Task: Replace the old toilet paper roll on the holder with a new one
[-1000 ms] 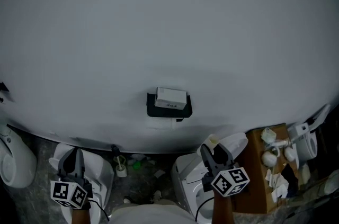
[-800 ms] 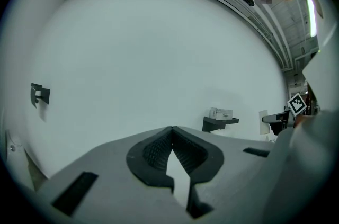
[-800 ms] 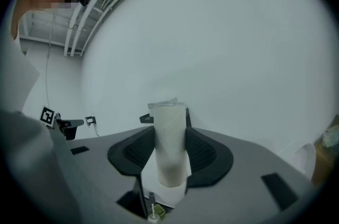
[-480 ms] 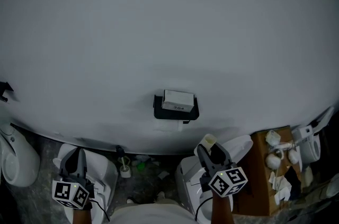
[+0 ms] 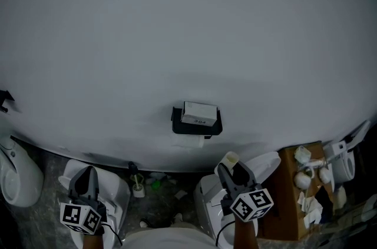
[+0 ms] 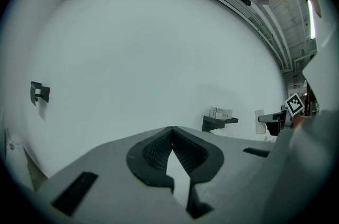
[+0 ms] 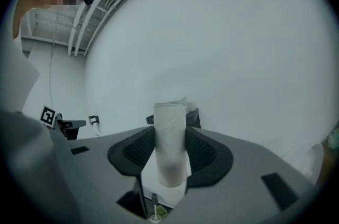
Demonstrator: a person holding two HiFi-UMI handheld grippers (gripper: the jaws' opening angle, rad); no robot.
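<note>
A black wall holder (image 5: pixel 197 124) with a small white box (image 5: pixel 199 113) on top hangs low on the grey wall. My right gripper (image 5: pixel 231 166) is below and to the right of it, shut on a pale cardboard tube (image 5: pixel 230 158). In the right gripper view the tube (image 7: pixel 170 149) stands upright between the pads, hiding most of the holder (image 7: pixel 194 117) behind it. My left gripper (image 5: pixel 88 173) is at the lower left, shut and holding nothing. In the left gripper view its tips (image 6: pixel 170 131) meet, and the holder (image 6: pixel 219 121) shows far right.
White toilets (image 5: pixel 113 189) (image 5: pixel 207 198) stand under the grippers, with another white fixture (image 5: pixel 17 174) at far left. A brown stand (image 5: pixel 291 189) with white odds and ends is at the right. Small items, one green (image 5: pixel 153 184), lie on the floor. A small black bracket (image 5: pixel 5 99) sits on the wall, left.
My right gripper with the tube has shifted left, closer to below the holder. The left gripper has stayed where it was.
</note>
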